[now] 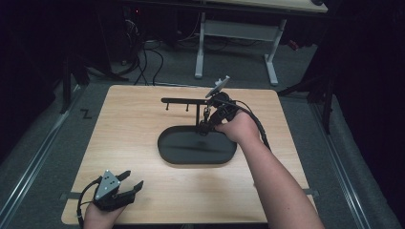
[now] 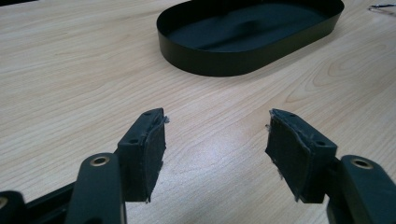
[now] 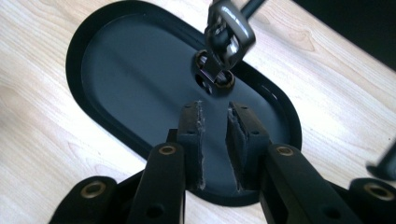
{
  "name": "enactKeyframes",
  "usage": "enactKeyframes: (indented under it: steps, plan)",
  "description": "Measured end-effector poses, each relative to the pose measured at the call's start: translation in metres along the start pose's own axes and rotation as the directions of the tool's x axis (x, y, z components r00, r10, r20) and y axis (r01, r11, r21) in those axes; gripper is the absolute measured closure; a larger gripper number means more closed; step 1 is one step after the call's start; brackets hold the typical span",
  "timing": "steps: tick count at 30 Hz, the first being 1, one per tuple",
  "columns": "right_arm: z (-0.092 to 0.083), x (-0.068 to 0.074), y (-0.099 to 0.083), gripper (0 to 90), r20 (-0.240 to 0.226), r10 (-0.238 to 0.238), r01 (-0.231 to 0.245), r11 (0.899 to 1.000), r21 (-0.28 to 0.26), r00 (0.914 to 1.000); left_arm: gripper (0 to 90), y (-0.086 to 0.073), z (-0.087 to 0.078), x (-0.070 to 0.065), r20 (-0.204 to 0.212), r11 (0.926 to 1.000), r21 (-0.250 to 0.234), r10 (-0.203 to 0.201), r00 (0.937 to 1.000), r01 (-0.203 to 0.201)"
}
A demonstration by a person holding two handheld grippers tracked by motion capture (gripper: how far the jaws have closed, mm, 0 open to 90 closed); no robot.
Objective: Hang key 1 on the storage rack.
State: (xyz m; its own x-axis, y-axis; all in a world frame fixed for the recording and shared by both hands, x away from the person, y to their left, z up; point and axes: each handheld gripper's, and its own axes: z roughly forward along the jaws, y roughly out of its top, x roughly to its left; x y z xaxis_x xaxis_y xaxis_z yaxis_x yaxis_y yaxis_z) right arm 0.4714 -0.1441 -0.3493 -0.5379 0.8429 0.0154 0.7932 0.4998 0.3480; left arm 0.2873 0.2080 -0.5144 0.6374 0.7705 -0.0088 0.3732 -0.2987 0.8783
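Wooden table (image 1: 143, 119), near edge: left gripper (image 1: 128, 181) is rested there, jaws spread wide with nothing between. Mid-table: black oval tray (image 1: 181, 152) is placed. Over its far rim, right gripper (image 3: 215, 140) is held, its pads parted by a narrow gap and empty. Just beyond, a metal keyring clip (image 3: 226, 35) is hung from a black hook rack (image 1: 184, 100) above the tray.
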Motion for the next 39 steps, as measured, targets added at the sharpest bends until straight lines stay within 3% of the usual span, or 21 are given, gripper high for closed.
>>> enactKeyframes:
  steps: [6, 15, 24, 32, 39]
  plan:
    - [-0.007, -0.004, -0.021, 71.8, -0.011, 0.002, -0.002, 1.000, -0.015, 0.9999, 37.5, 0.000, 0.002, -0.001, 0.002, 1.0000, 0.006, 0.002, 1.0000, -0.002]
    - [-0.010, -0.013, -0.069, 69.8, -0.019, 0.004, -0.004, 1.000, -0.020, 0.9998, 37.4, 0.000, 0.005, -0.004, 0.005, 0.9995, 0.027, 0.016, 0.9999, -0.016]
    - [-0.011, -0.029, -0.113, 67.4, -0.009, 0.039, -0.040, 0.999, -0.010, 0.9992, 37.4, 0.000, 0.006, -0.006, 0.009, 0.9992, 0.034, 0.019, 0.9998, -0.019]
    - [0.006, -0.051, -0.157, 66.2, 0.030, 0.084, -0.085, 0.995, 0.042, 0.9960, 37.4, -0.001, 0.007, -0.006, 0.011, 0.9990, 0.039, 0.020, 0.9997, -0.021]
    - [0.016, -0.066, -0.177, 65.4, 0.045, 0.123, -0.126, 0.990, 0.065, 0.9913, 37.4, -0.001, 0.008, -0.006, 0.011, 0.9988, 0.044, 0.021, 0.9997, -0.022]
